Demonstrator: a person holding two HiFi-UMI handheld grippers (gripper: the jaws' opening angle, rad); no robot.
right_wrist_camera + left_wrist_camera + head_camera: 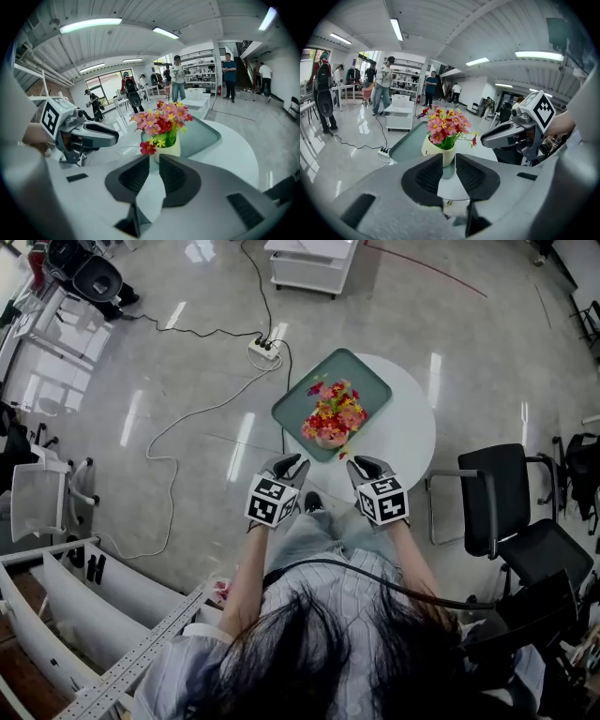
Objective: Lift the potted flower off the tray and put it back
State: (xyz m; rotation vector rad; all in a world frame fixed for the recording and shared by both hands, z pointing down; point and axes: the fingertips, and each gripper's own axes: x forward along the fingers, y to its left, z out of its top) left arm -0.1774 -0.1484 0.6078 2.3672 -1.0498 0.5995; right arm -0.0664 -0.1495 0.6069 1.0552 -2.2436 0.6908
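The round white tabletop (417, 432) carried the green tray (296, 403), which seemed to overhang its left edge. The potted flower (331, 420) stood at the tray's near end, not yet lifted and probably set there for easy reach. The left tool (290, 465) and right tool (367, 466) hovered just short of it, both closed and empty, seemingly poised to press in from either side. Blooms hid most of the pot from above, and each tool's jaws covered its base.
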